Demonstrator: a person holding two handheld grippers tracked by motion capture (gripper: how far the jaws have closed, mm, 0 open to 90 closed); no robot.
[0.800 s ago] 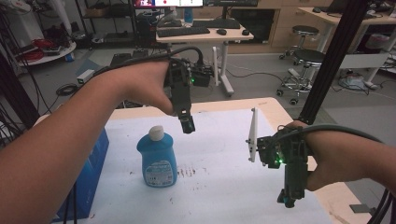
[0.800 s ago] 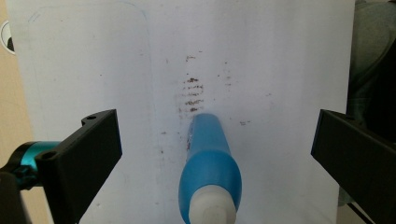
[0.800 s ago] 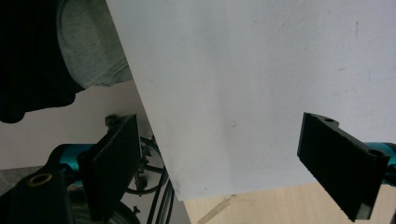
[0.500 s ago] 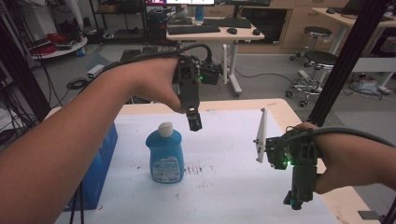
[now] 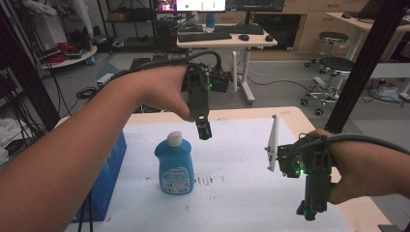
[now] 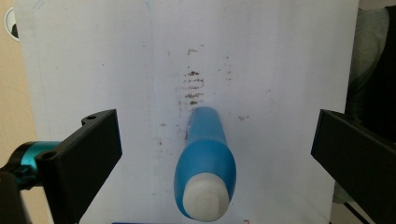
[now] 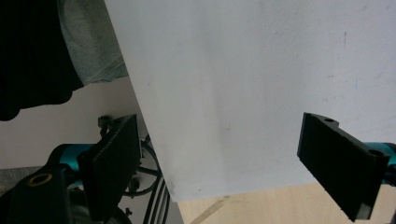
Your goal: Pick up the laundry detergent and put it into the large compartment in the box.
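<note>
Bottle (image 5: 174,164) stood upright on the white sheet (image 5: 241,159) covering the desk (image 5: 295,116), lower left of center in the high view. Left gripper (image 5: 205,131) hung above and just right of it, fingers (image 6: 88,154) spread wide with the white cap (image 6: 205,200) low between them, nothing touching. I'd have centered over the cap and dropped straight down before squeezing. Right gripper (image 5: 309,212) sat at lower right, fingers apart too, holding nothing.
</note>
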